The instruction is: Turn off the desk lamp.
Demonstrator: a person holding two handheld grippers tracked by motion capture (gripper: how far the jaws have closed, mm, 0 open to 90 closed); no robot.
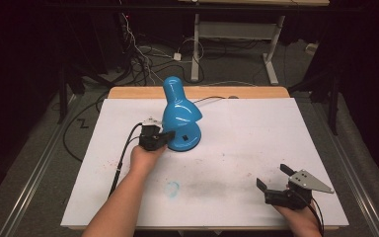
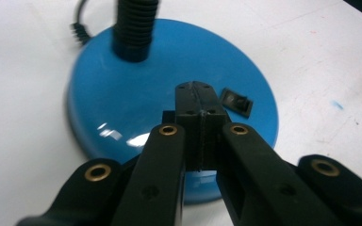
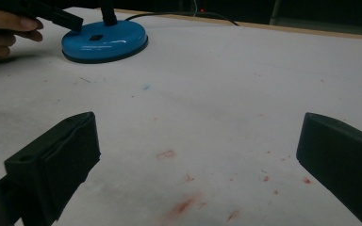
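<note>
Left gripper (image 1: 164, 138) clenched, jaws pressed flat together with nothing between them, tips poised over the top of the blue lamp base (image 2: 122, 94). Just beyond the closed tips and slightly to their right, in the left gripper view, sat the small black rocker switch (image 2: 237, 101) set into the base; contact between tips and base could not be told. Farther ahead of the tips rose the black ribbed neck (image 2: 134, 28) from the base, and beyond that the power cord (image 2: 78, 23) trailed off across the white table cover (image 1: 256, 133). Above the base, seen from the high view, leaned the blue lamp shade (image 1: 176, 106), directly beside the left gripper.

Right gripper (image 1: 276, 182) released, jaws spread wide and empty, resting low near the table's front edge, well apart from the lamp. From its own camera, lay far ahead and to the left, the lamp base, with faint red and blue marks on the cover between.

No containers on the table.
</note>
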